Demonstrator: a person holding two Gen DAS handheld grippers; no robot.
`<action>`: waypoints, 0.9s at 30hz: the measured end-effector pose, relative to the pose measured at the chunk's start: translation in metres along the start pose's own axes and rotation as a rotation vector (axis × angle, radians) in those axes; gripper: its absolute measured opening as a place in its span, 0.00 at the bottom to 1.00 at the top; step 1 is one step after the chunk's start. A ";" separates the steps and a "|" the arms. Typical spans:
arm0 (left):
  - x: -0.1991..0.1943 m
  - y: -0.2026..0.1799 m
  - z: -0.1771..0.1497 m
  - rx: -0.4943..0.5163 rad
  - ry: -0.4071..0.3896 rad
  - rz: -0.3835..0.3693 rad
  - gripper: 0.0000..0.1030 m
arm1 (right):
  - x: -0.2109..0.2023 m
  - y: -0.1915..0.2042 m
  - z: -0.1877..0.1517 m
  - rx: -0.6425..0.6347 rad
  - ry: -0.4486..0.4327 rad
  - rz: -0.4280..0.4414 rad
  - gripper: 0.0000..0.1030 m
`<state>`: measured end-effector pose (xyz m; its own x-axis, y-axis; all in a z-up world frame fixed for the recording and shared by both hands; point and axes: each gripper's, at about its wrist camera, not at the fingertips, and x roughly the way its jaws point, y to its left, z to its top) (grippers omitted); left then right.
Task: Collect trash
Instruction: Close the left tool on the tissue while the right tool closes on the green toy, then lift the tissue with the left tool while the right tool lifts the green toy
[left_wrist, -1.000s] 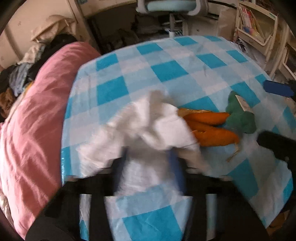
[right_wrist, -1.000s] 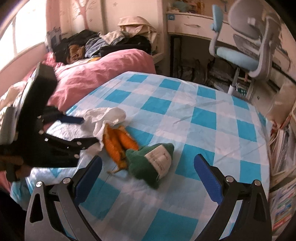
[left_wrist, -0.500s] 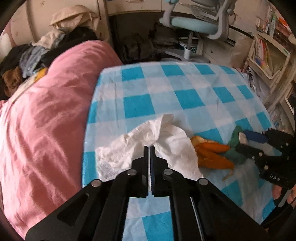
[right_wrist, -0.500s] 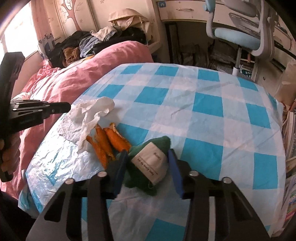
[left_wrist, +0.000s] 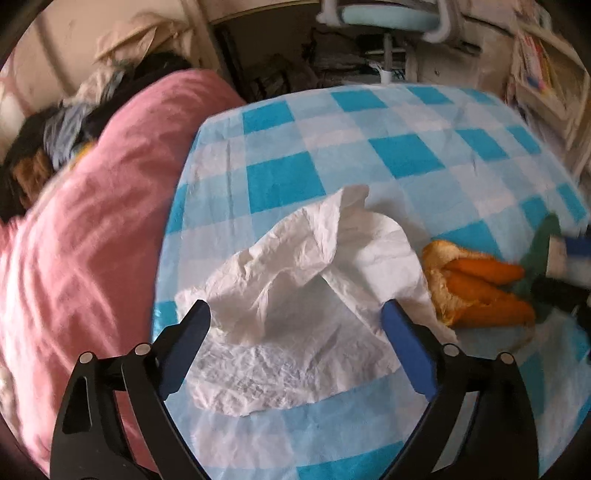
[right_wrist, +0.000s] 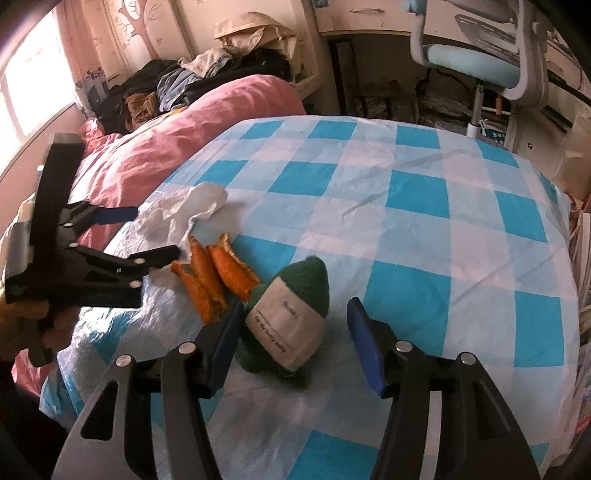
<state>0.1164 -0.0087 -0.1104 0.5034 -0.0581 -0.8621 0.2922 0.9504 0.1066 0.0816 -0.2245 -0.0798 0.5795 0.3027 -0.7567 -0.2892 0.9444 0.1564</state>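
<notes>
We find the far half of the checked bench (right_wrist: 424, 192) bare and open to pass. Near us a crumpled tissue (left_wrist: 314, 295), orange peels (right_wrist: 210, 273) and a green plush (right_wrist: 295, 317) crowd the near left edge. The pink bedding (right_wrist: 177, 147) hems the left side; an office chair (right_wrist: 480, 66) stands beyond.

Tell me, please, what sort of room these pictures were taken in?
Most likely a lived-in bedroom that doubles as a study. A bed with a pink duvet and a pile of clothes sits beside the table with the blue checked cloth, and a light-blue desk chair stands behind.
</notes>
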 end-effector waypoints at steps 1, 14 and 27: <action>0.000 0.002 0.001 -0.023 0.002 -0.045 0.62 | 0.000 0.002 0.000 -0.011 0.001 0.009 0.40; -0.044 0.014 0.003 -0.132 -0.078 -0.133 0.03 | -0.023 0.007 -0.003 -0.026 -0.045 -0.009 0.33; -0.080 0.002 -0.028 -0.130 -0.098 -0.096 0.03 | -0.052 0.017 -0.025 -0.006 -0.083 -0.001 0.33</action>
<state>0.0539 0.0063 -0.0549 0.5573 -0.1739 -0.8119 0.2385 0.9701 -0.0441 0.0278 -0.2278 -0.0532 0.6410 0.3118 -0.7014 -0.2932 0.9439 0.1516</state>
